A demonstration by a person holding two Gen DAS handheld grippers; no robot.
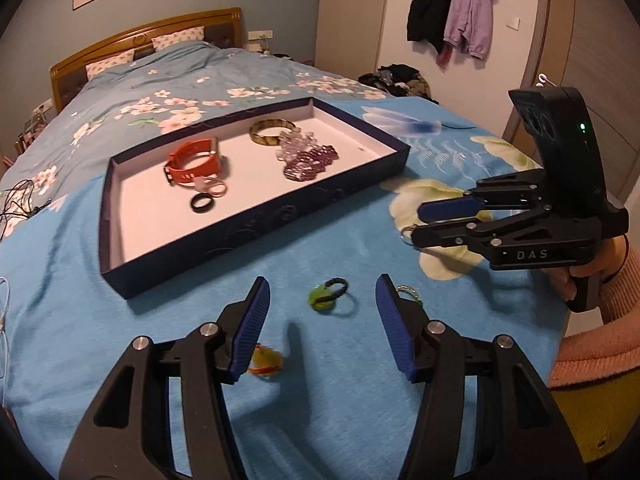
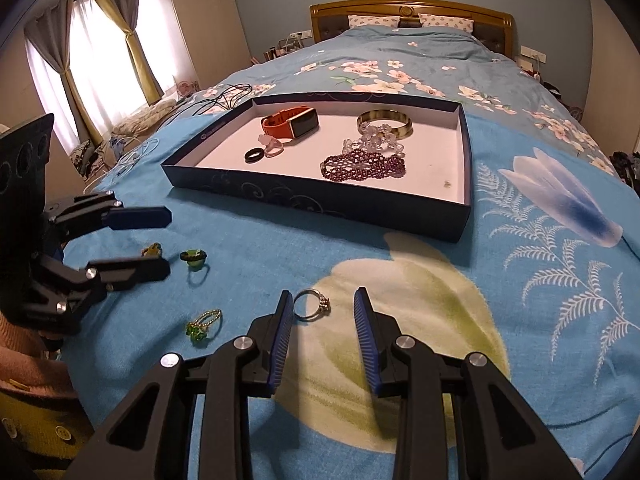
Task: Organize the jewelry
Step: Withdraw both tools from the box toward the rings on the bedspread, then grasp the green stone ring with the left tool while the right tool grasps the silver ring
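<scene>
A dark blue tray (image 1: pixel 256 220) (image 2: pixel 312 196) lies on the bed and holds an orange watch (image 1: pixel 192 162) (image 2: pixel 290 121), a bangle (image 1: pixel 273 131) (image 2: pixel 384 122), bead bracelets (image 1: pixel 310 160) (image 2: pixel 364 166) and rings (image 1: pixel 202 201) (image 2: pixel 255 155). On the blue spread lie a green-and-black ring (image 1: pixel 328 296) (image 2: pixel 193 258), a yellow-orange ring (image 1: pixel 266 360) (image 2: pixel 152 249), a green beaded ring (image 2: pixel 202 326) and a silver ring (image 2: pixel 312 305). My left gripper (image 1: pixel 322 294) (image 2: pixel 166 240) is open around the green-and-black ring. My right gripper (image 2: pixel 322 300) (image 1: pixel 416 222) is open with the silver ring between its tips.
The bed has a wooden headboard (image 2: pixel 412 8) and a flowered quilt (image 1: pixel 180 76). Cables (image 2: pixel 224 94) lie left of the tray. Coats (image 1: pixel 452 16) hang on the wall. Curtained windows (image 2: pixel 92 52) are at the left.
</scene>
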